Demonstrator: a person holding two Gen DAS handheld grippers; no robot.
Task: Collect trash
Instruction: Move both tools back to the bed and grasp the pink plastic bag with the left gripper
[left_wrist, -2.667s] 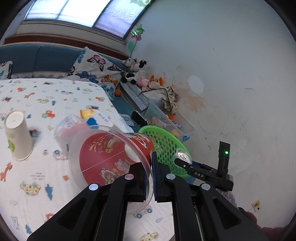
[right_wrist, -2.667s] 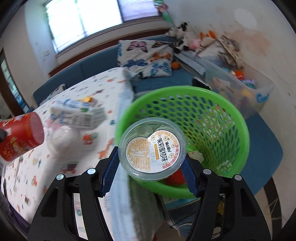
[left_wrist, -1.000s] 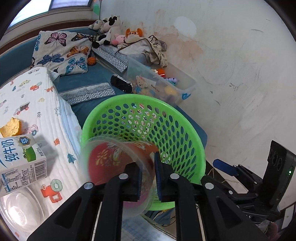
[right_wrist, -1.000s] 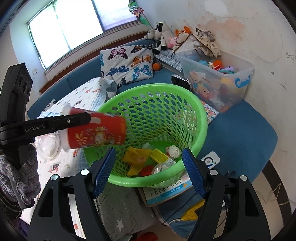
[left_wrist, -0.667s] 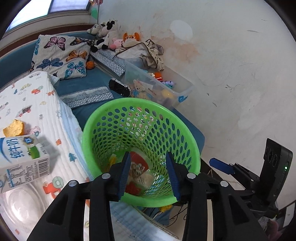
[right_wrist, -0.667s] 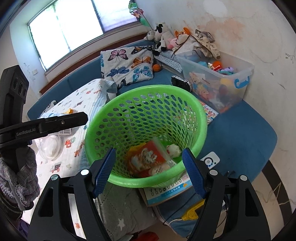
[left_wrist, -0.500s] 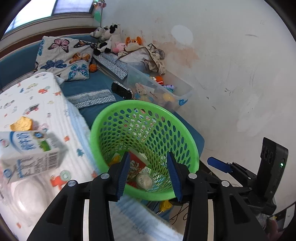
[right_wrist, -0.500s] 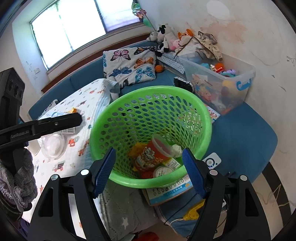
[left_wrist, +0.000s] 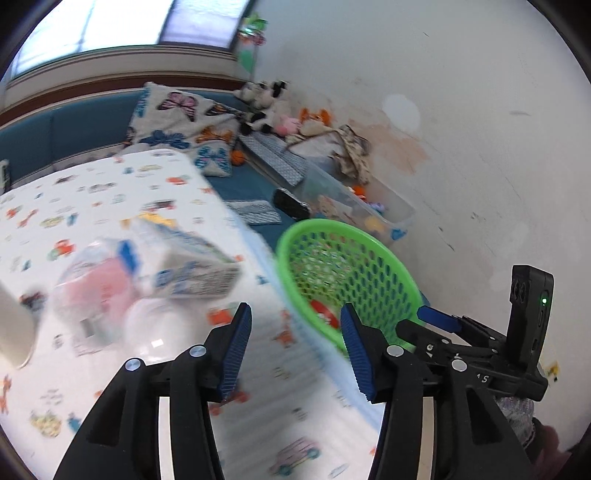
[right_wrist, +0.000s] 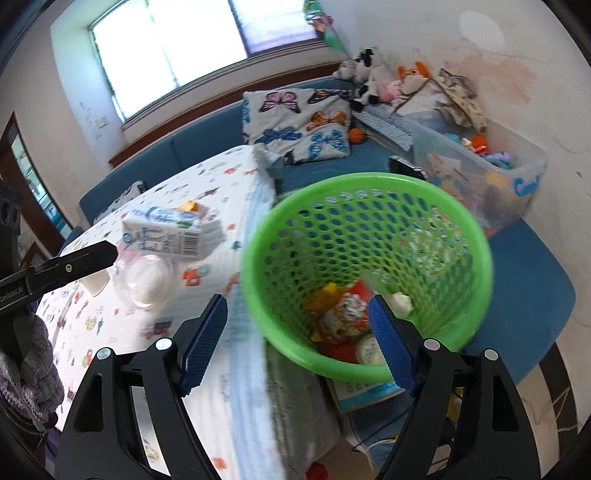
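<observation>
Left gripper (left_wrist: 295, 347), empty, jaws opening, is nearer the table trash: clear bowl (left_wrist: 147, 325) at its ten o'clock, then milk carton (left_wrist: 192, 266) lying flat, long axis running nine-to-three. Right gripper (right_wrist: 297, 339), empty and opening too, faces the green basket (right_wrist: 369, 184) at one o'clock.

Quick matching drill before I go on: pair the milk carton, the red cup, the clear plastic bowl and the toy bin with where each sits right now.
Things:
1. white and blue milk carton
2. red printed paper cup
3. clear round plastic bowl
4. clear plastic toy bin

Places:
A. inside the green mesh basket
B. on the patterned sheet, beside the carton
C. by the wall, beyond the basket
D. lying on its side on the patterned sheet

Pairs: 1-D, 2-A, 3-B, 4-C
</observation>
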